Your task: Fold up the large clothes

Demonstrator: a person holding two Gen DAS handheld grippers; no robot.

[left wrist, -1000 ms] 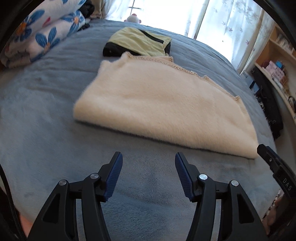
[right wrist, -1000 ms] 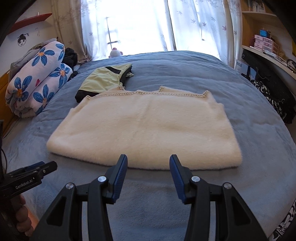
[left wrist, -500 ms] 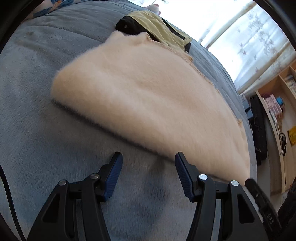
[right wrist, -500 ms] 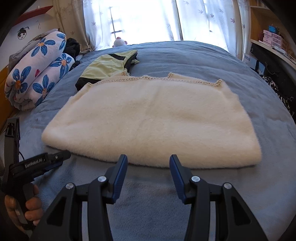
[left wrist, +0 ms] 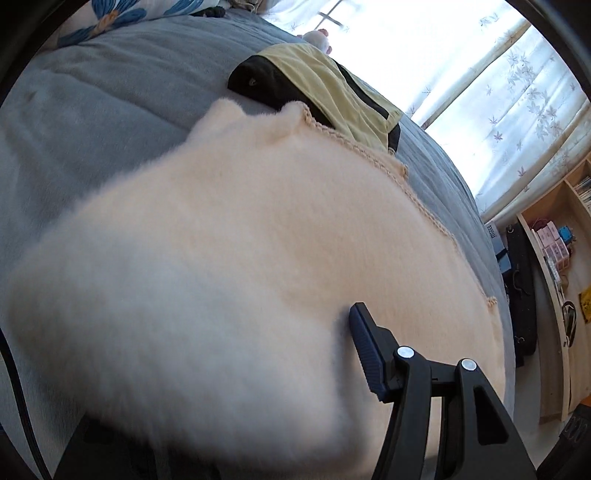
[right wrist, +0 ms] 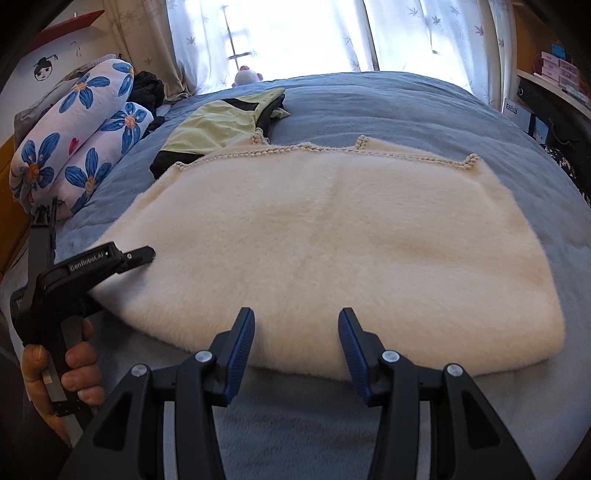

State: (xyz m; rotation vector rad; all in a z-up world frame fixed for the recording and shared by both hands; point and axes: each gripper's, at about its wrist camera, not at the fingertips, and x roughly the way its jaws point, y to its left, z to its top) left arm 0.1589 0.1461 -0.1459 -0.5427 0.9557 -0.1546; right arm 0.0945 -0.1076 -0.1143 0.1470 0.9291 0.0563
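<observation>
A fluffy cream garment (right wrist: 332,236), folded flat, lies on the blue-grey bed (right wrist: 424,107). Its left end fills the left wrist view as a cream garment (left wrist: 229,229). My left gripper (left wrist: 295,321) straddles that left edge: one blue-padded finger (left wrist: 364,343) rests on top, the other is hidden under the pile. Its jaws are closing with the edge between them and still stand wide. In the right wrist view the left gripper (right wrist: 140,254) touches the garment's left side, held by a hand (right wrist: 74,362). My right gripper (right wrist: 295,328) hovers open over the near hem, nothing between its fingers.
A folded yellow-green and black garment (right wrist: 218,125) lies behind the cream one, touching its far left corner. Rolled bedding with blue flowers (right wrist: 77,136) sits at the bed's left. Curtained windows (right wrist: 303,33) stand behind, and shelves (left wrist: 554,266) with dark bags to the right.
The left gripper has moved down and forward from the bare bed onto the garment's left edge, which now covers one finger. The right gripper has crept closer to the near hem.
</observation>
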